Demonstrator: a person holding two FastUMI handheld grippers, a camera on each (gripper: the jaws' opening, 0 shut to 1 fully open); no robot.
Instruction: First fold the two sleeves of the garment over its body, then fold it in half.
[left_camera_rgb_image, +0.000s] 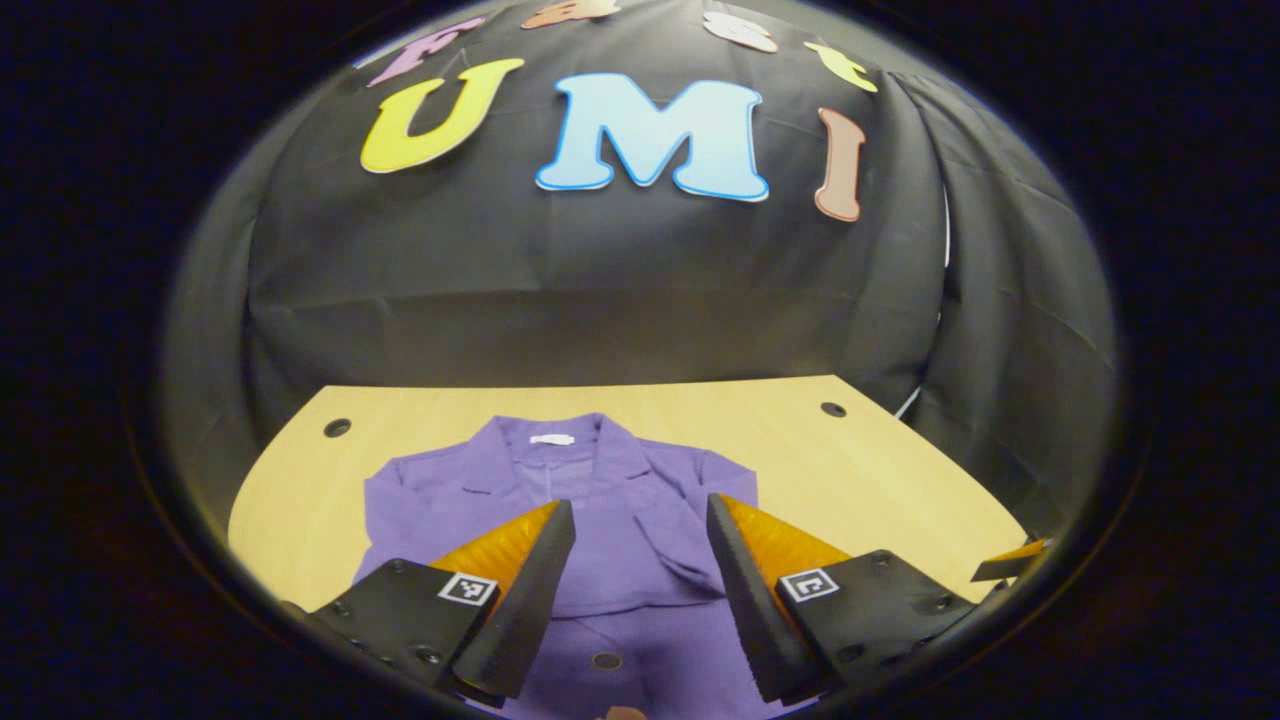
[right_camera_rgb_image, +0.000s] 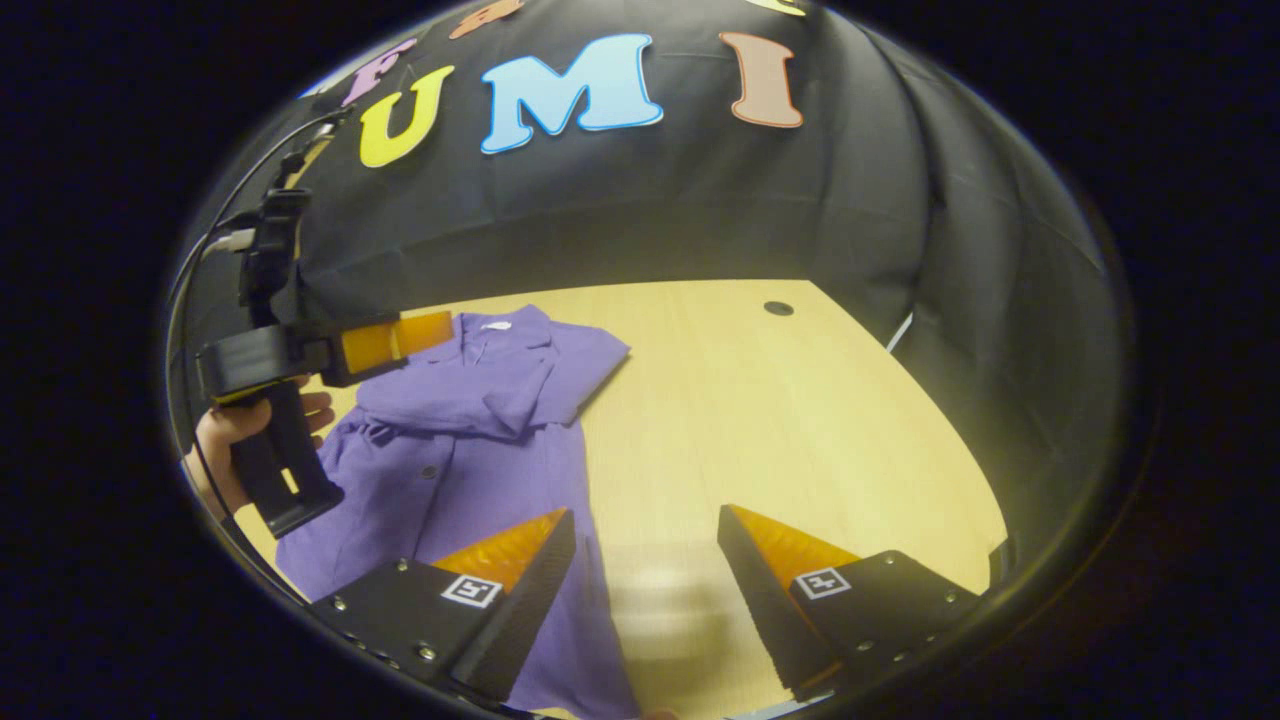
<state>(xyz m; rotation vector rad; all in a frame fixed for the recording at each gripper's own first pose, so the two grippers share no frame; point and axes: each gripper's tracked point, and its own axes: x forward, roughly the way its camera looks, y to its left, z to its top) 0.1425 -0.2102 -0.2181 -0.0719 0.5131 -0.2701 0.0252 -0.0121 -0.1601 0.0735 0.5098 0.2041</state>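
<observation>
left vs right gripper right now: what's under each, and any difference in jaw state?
Left gripper hovers over the purple garment's body; right gripper hovers at its edge, mostly over bare table. A hand is seen holding the left one. Both are open, gripping nothing.

One purple garment (left_camera_rgb_image: 600, 540) spread on one wooden tabletop (left_camera_rgb_image: 850, 470), collar toward the far edge, body running to the near edge. Two sleeves folded across its chest (right_camera_rgb_image: 480, 395). One white collar label (left_camera_rgb_image: 552, 439). Two buttons down its front (left_camera_rgb_image: 606, 660), near the tabletop's near edge. Two dark round holes in the tabletop, one by the far left corner (left_camera_rgb_image: 337, 427), one by the far right corner (left_camera_rgb_image: 833, 409). Two grippers: left gripper (left_camera_rgb_image: 640, 560) and right gripper (right_camera_rgb_image: 645, 570), each with two fingers spread apart. One hand (right_camera_rgb_image: 235, 430) gripping the left one's handle.
</observation>
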